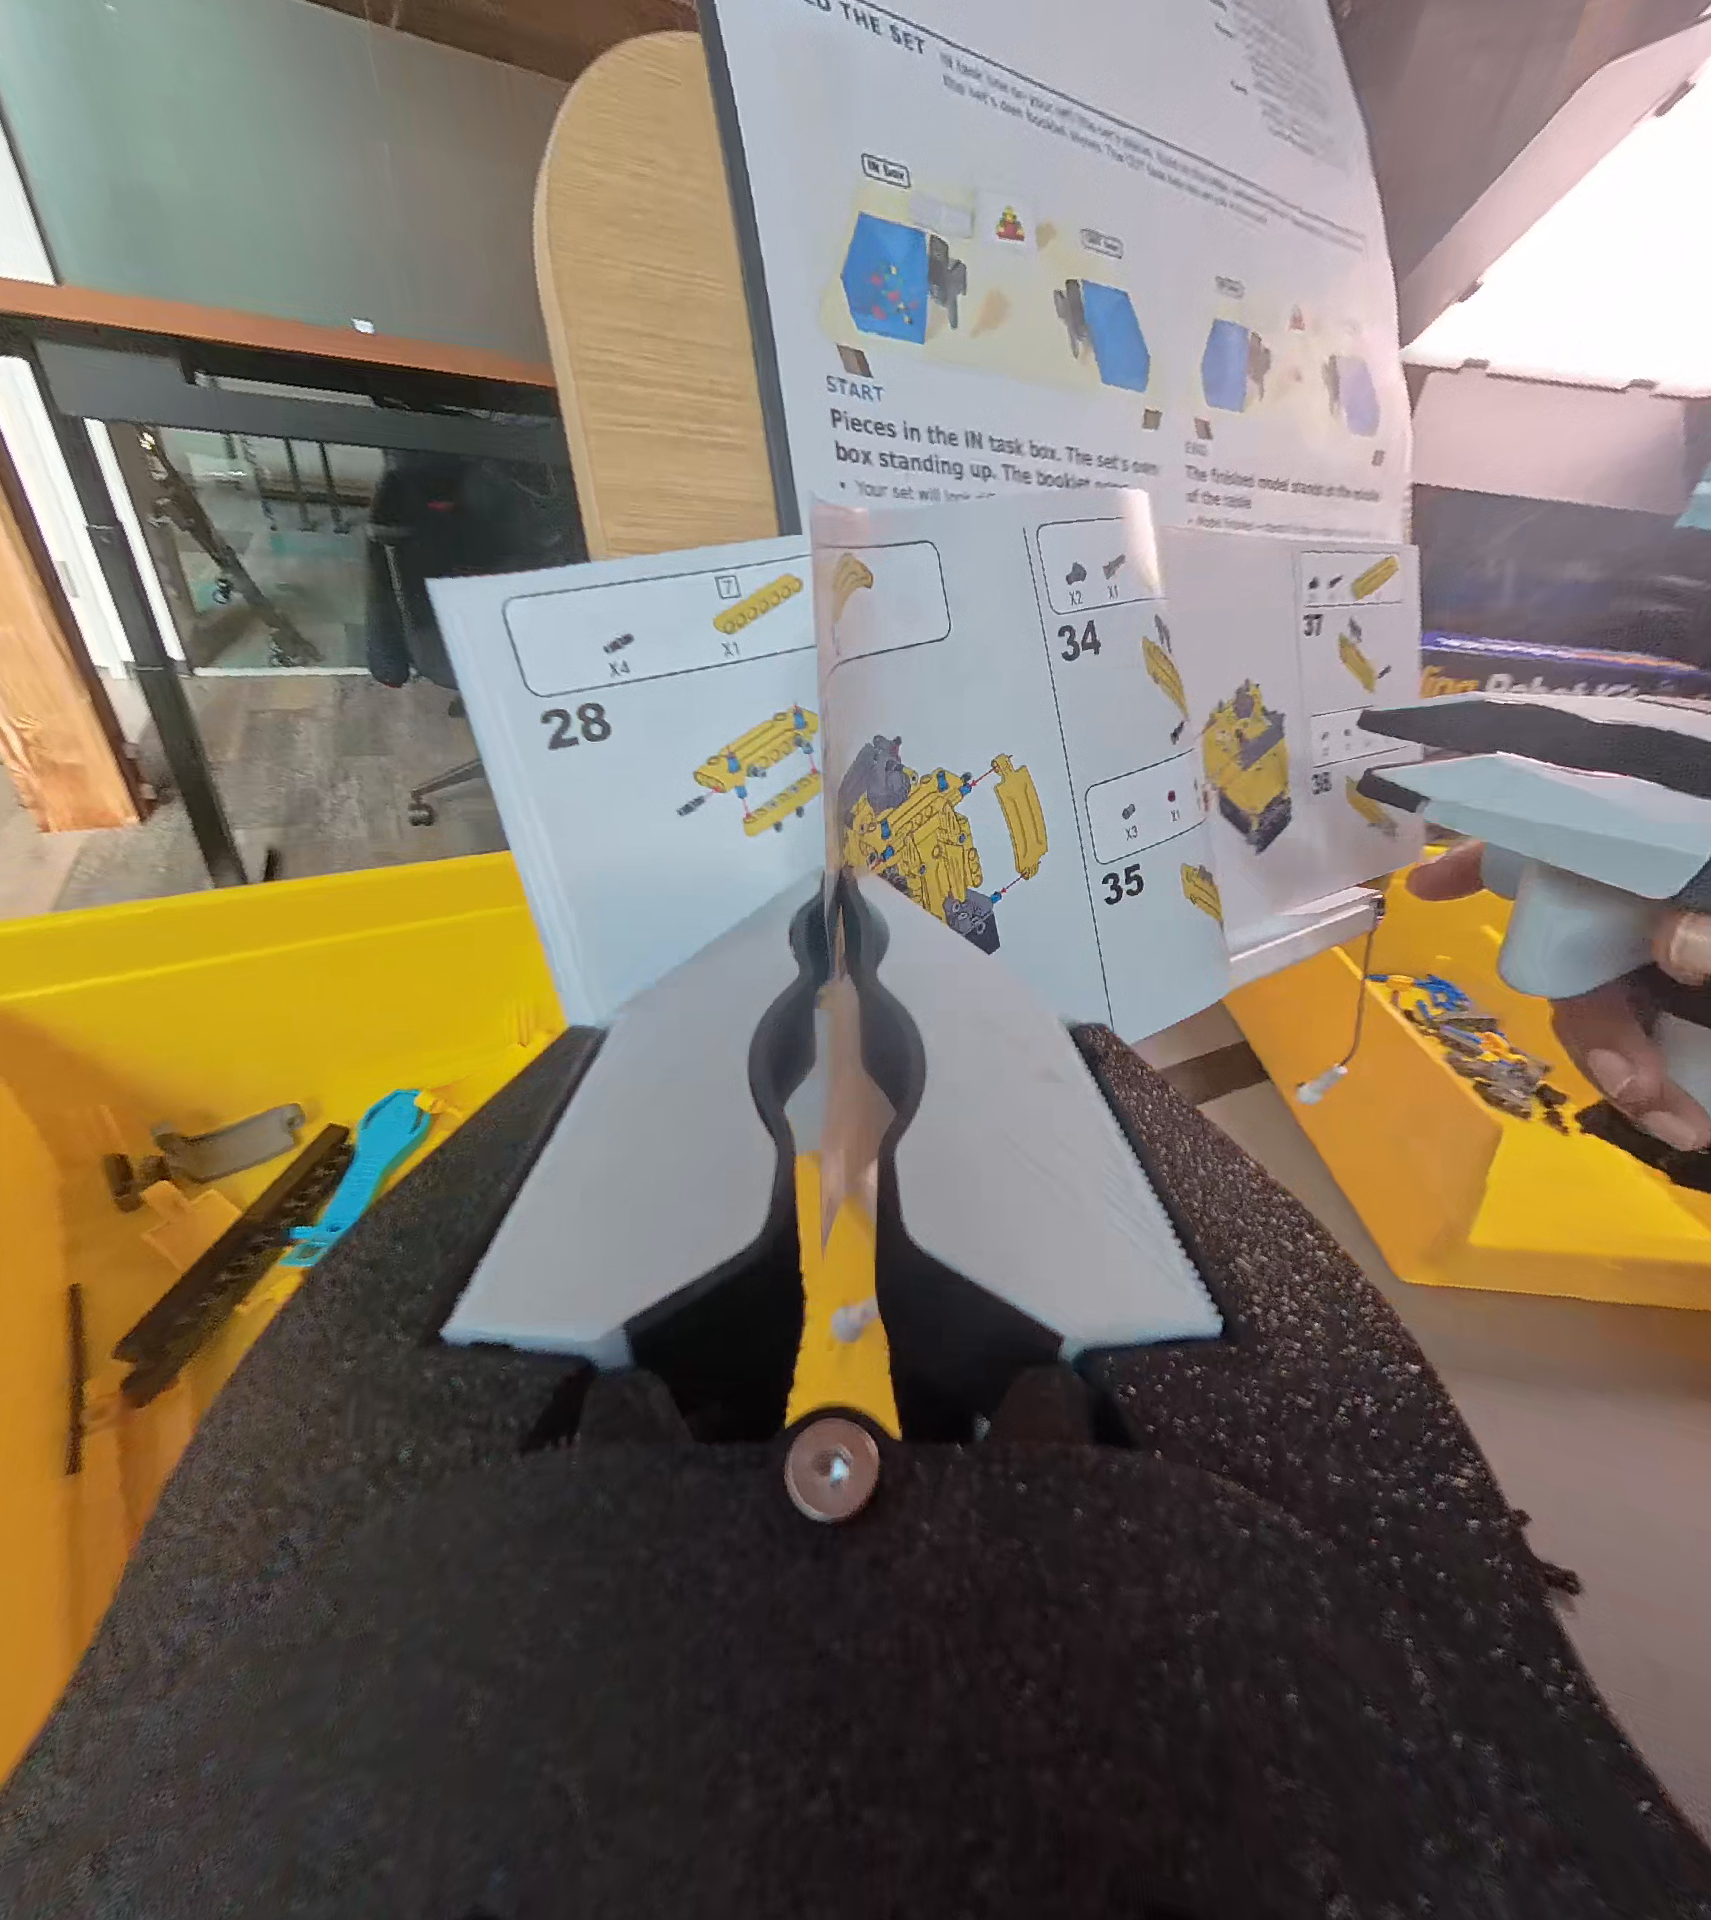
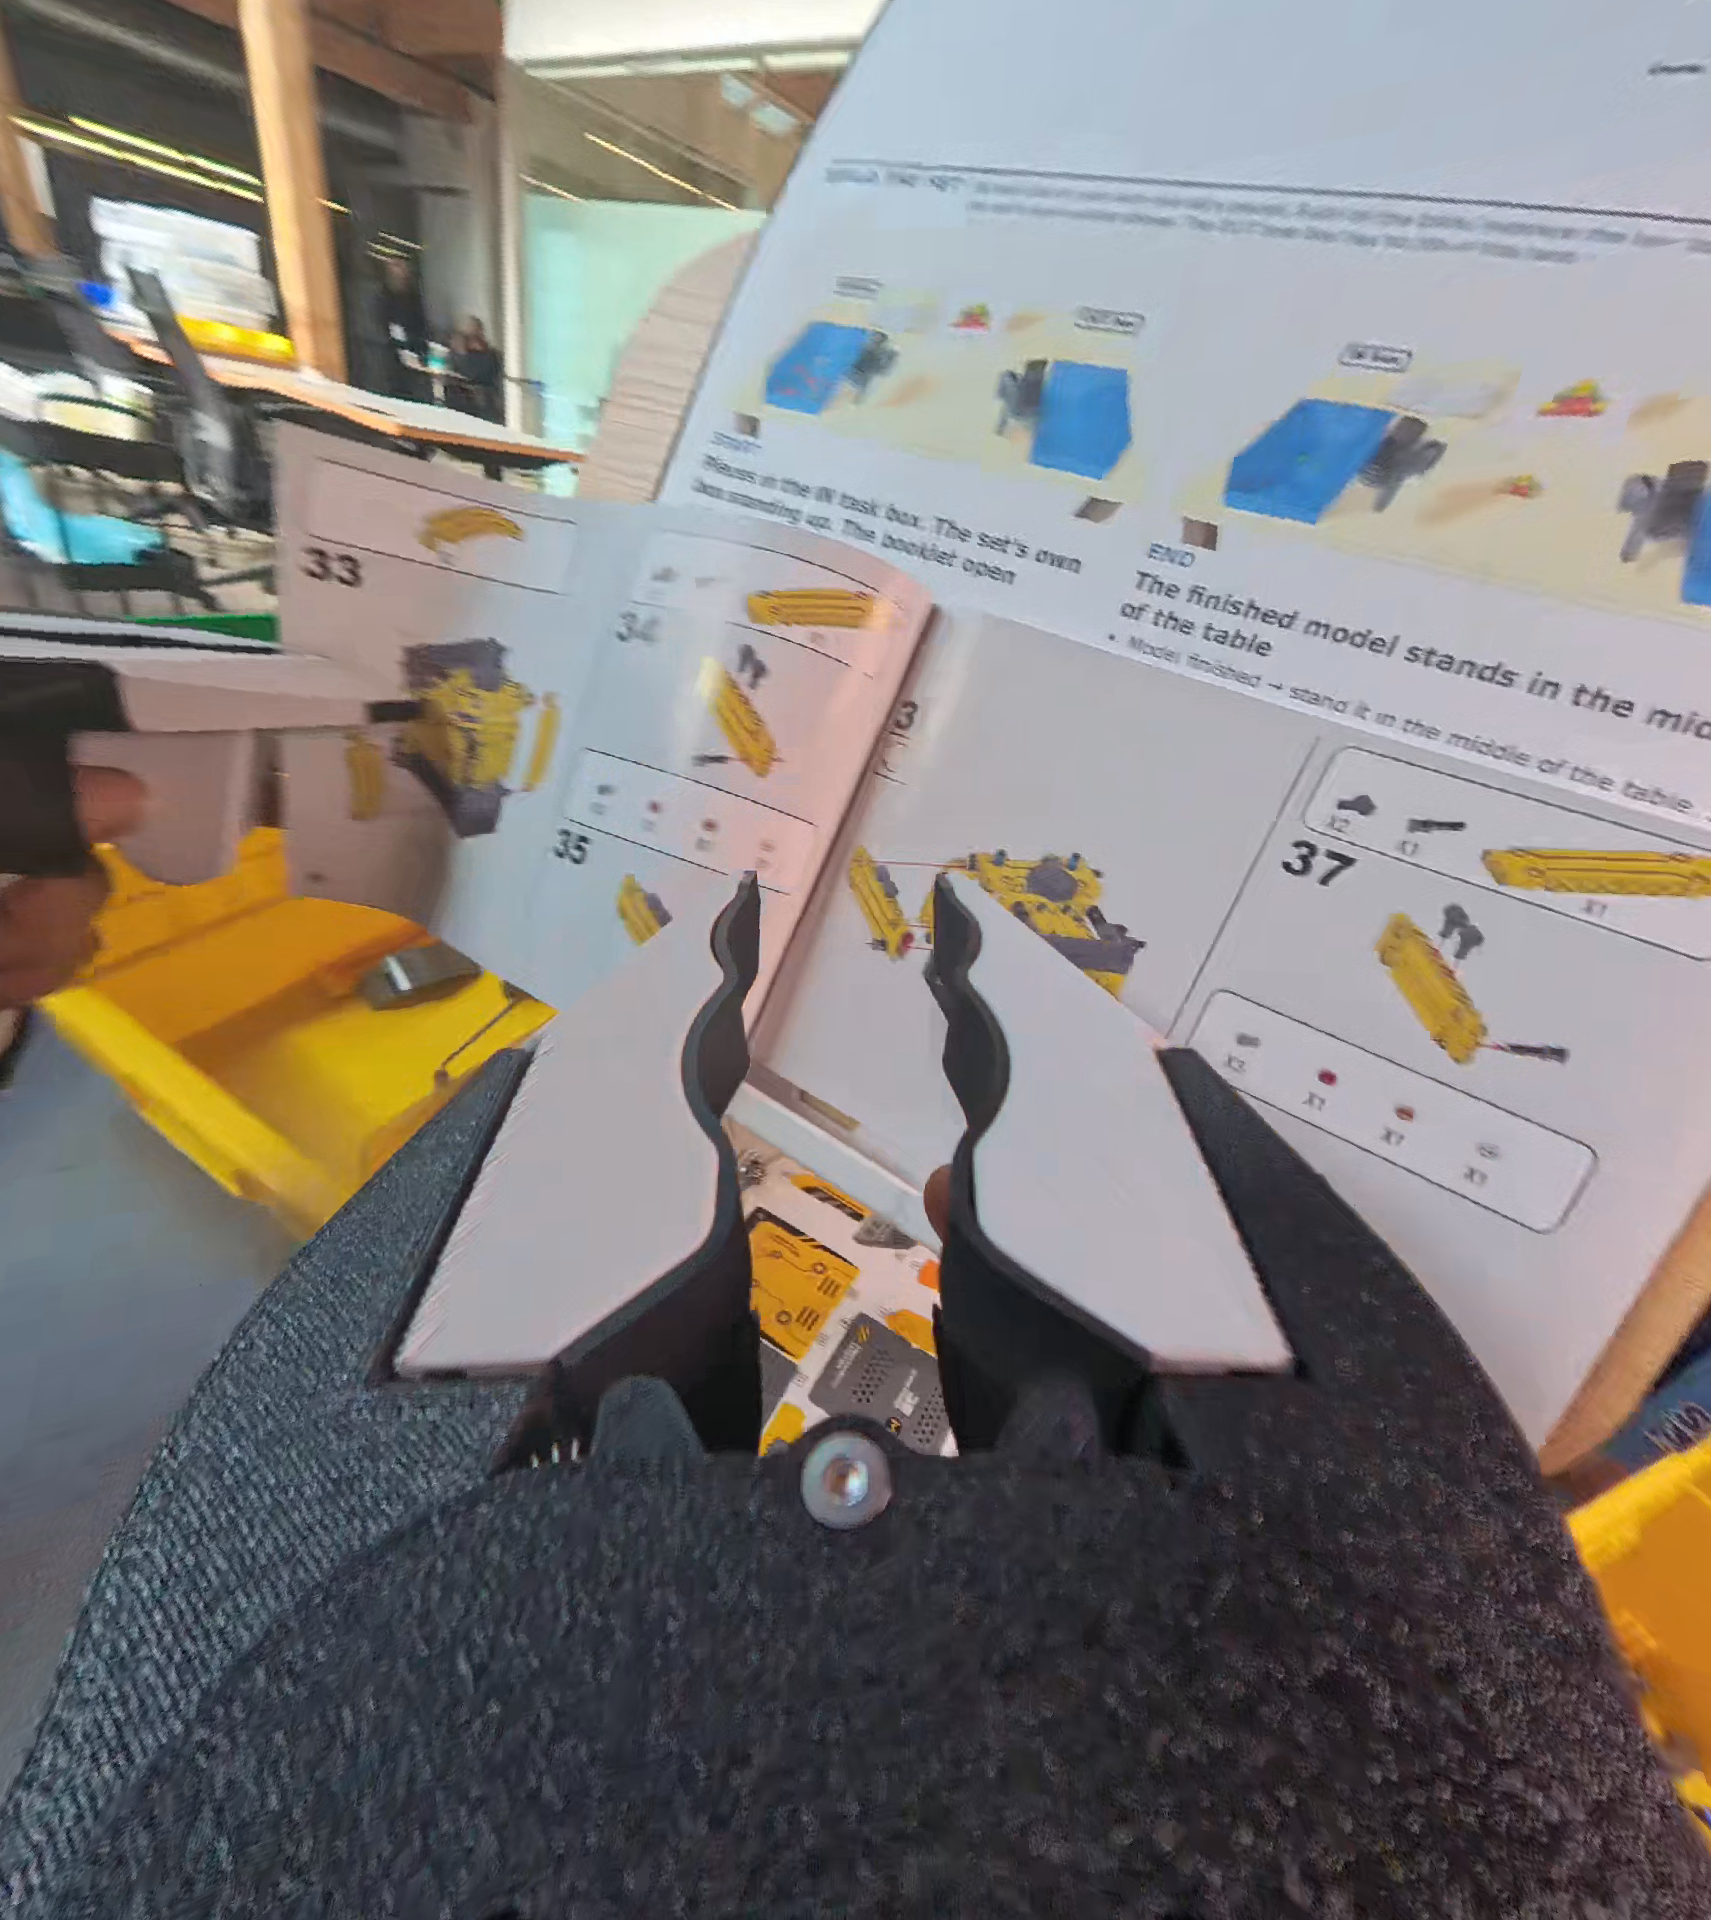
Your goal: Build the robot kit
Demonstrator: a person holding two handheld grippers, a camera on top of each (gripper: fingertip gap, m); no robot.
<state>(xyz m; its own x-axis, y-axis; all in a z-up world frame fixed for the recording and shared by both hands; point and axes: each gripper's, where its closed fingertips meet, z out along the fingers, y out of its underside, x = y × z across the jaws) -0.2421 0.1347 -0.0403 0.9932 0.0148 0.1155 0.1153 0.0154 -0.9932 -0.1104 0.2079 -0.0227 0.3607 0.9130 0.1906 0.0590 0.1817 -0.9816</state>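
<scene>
1. The left gripper (image 1: 838,914) has its fingers (image 1: 685,1122) clenched on one page (image 1: 944,748) of the booklet (image 1: 664,727). The page stands edge-on between them, running up and away from the tips.
2. The right gripper (image 2: 843,899) has its fingers (image 2: 612,1122) released, with a clear gap and nothing between them. Its tips hang just in front of the booklet's open spread, near the fold.
3. The booklet stands propped upright, its spine vertical. The left gripper is the one touching it; the right is near but apart.
4. Behind the booklet rises a large printed sheet (image 2: 1298,364).
5. Left of the booklet sits a yellow bin (image 1: 207,935) holding a black beam (image 1: 227,1257) and a blue tool (image 1: 368,1174).
6. Right of the booklet, another yellow tray (image 1: 1453,1226) holds small loose parts.
</scene>
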